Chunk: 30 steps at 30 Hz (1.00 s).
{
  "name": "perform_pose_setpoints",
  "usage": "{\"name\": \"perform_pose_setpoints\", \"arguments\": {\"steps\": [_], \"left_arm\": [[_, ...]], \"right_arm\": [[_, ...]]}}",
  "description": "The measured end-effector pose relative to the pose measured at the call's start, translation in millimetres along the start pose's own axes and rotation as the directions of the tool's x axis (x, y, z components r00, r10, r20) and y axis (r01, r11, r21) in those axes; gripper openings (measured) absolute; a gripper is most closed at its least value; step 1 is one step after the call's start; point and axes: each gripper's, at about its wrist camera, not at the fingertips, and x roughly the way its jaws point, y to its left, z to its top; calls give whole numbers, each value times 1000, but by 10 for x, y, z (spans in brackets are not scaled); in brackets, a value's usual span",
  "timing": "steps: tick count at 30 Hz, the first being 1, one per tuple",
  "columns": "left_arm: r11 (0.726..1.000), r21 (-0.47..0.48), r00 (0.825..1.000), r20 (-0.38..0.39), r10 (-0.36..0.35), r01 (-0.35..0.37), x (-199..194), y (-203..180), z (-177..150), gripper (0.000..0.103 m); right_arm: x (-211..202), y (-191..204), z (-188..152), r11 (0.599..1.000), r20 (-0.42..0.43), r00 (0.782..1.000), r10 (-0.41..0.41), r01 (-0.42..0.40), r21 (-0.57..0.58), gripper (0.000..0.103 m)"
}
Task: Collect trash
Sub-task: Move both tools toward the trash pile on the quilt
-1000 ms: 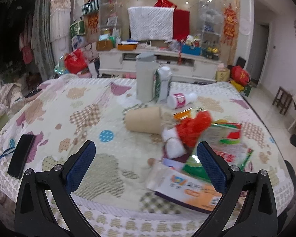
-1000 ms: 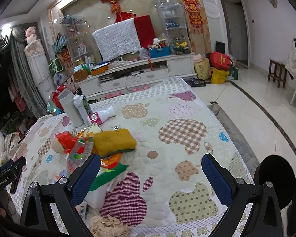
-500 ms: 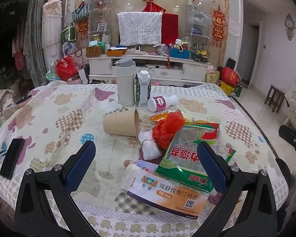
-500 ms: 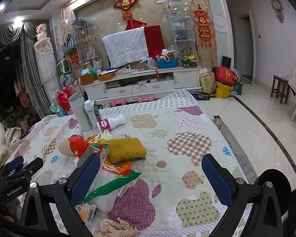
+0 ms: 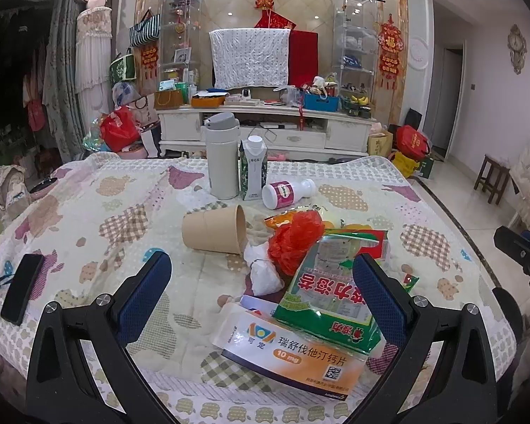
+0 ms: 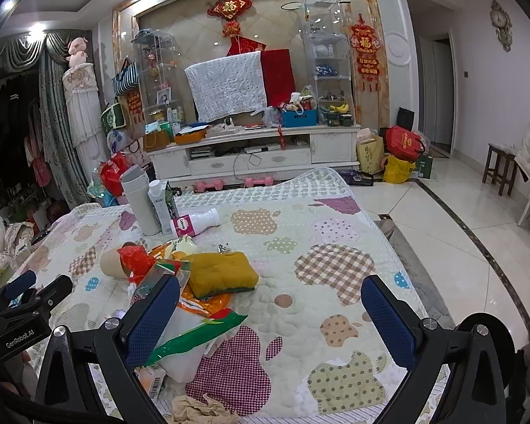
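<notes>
Quilted bed (image 5: 88,212) remains littered; both claws, left (image 5: 261,284) and right (image 6: 270,312), spread, empty; cup (image 5: 213,235) ahead, nothing collected.

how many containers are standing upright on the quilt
2: the grey-lidded flask at the far middle of the quilt, and the green carton right beside it. The white bottle and paper cup lie on their sides.

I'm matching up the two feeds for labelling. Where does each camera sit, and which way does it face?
Left wrist: on the left gripper, low at the table's near edge, facing the trash pile and TV cabinet; its open fingers show.
Right wrist: on the right gripper, further right, facing the same wall; its open fingers and the left gripper's body show.
Shared: paper cup, white bottle.
</notes>
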Motion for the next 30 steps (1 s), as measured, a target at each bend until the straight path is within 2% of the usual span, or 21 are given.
{"name": "perform_pose_setpoints", "arguments": {"steps": [21,30], "left_arm": [[1000,11,999,38,7,-8,-6,-24,1,102],[1000,1,1000,19,-10,10,70,-61,-9,102]], "right_arm": [[-2,27,31,1000,11,1000,6,-6,-13,102],[27,51,7,999,26,1000,2,0,-53,102]]}}
